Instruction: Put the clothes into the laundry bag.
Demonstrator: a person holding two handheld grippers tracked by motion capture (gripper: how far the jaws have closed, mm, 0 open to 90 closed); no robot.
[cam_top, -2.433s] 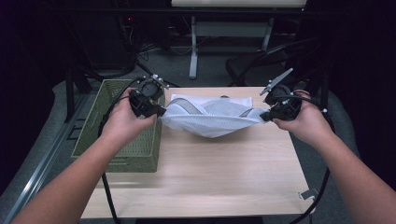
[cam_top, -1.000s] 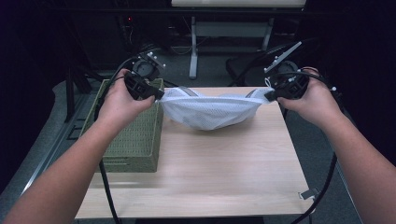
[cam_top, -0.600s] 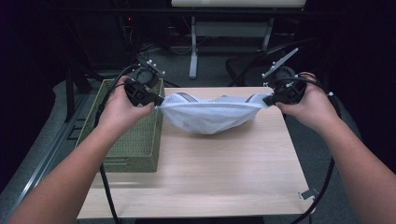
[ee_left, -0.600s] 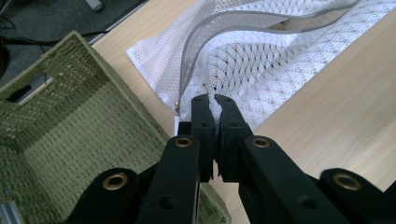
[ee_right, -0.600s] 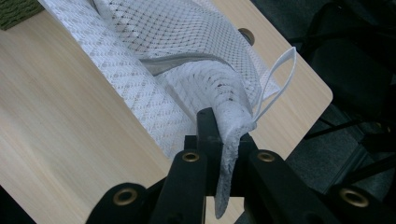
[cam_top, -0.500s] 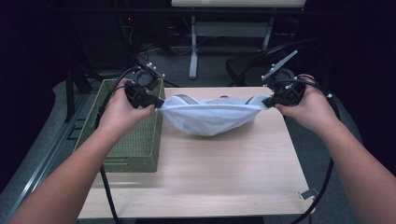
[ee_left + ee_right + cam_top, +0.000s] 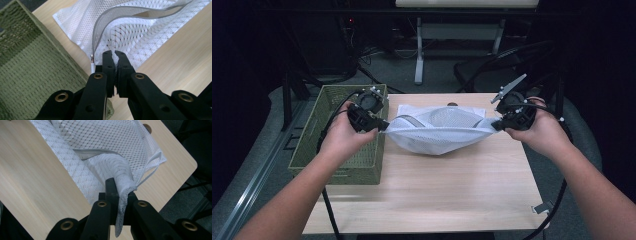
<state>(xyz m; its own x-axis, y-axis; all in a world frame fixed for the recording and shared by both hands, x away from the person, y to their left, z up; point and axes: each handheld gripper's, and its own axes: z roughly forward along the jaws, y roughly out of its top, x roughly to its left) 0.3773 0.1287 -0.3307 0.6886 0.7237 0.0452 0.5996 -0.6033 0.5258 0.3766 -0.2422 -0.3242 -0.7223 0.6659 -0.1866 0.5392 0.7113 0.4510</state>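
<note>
White mesh bag [image 7: 439,131], stretched taut

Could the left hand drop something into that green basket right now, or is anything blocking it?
Probably yes. The left tongs sit right at the basket's open rim, nothing between. But they are clamped on the mesh bag, which the right tongs also grip.

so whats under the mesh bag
Bare wooden table lies under the mesh bag. The bag sags between the two tools, its bottom low over the tabletop. Whatever the fabric covers there cannot be seen.

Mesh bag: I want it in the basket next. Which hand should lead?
Left, probably. The left tool grips the bag right beside the basket; the right tool holds the far end.
</note>
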